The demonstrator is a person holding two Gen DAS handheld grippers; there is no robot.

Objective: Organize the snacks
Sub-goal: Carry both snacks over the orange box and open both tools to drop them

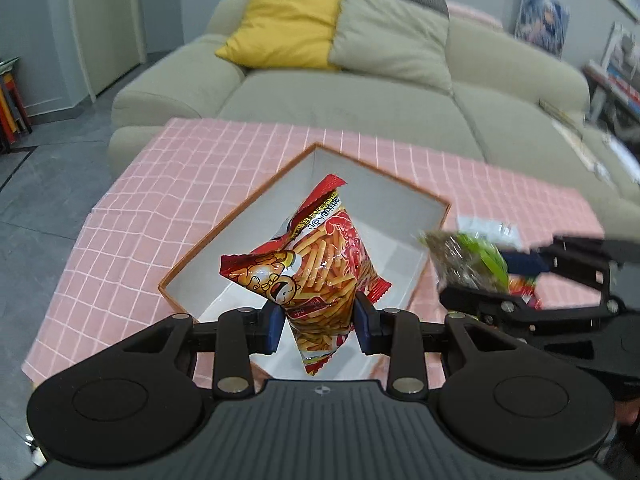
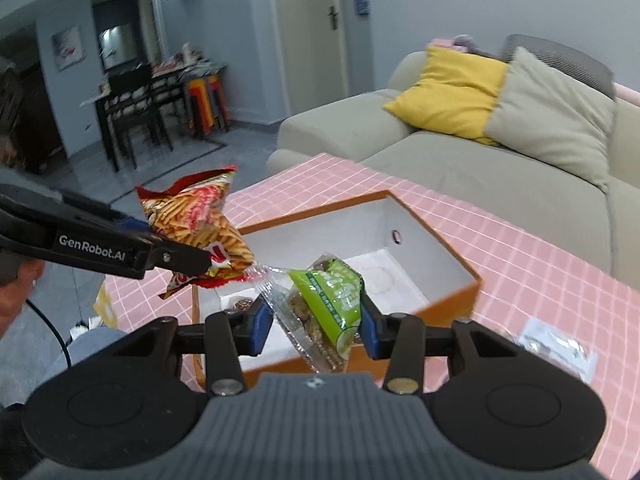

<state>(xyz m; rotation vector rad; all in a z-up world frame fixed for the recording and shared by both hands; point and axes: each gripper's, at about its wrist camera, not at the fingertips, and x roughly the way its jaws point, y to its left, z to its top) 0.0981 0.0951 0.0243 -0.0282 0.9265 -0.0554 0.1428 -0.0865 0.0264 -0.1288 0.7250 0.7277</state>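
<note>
Glossy crinkled foil on the red snack bag (image 1: 316, 256); clear shiny film on the green packet (image 2: 328, 304), perhaps cellophane. Matt orange cardboard box (image 2: 452, 300); checked pink cloth tablecloth (image 1: 168, 184).

A beige sofa (image 1: 360, 96) fills twelve o'clock, with a yellow cushion (image 1: 284, 28) beside a beige cushion (image 1: 392, 36). Grey tiled floor (image 1: 48, 168) spreads at nine o'clock. A dark dining table (image 2: 132, 100), pale door (image 2: 312, 28) and grey walls (image 2: 440, 0) stand beyond.

1. We see a beige sofa (image 1: 360, 100) behind the table, bearing a yellow cushion (image 1: 284, 26) beside a beige cushion (image 1: 390, 34).
2. We note a dark dining table (image 2: 132, 96) with chairs, stacked stools (image 2: 206, 100) and a door (image 2: 312, 24).
</note>
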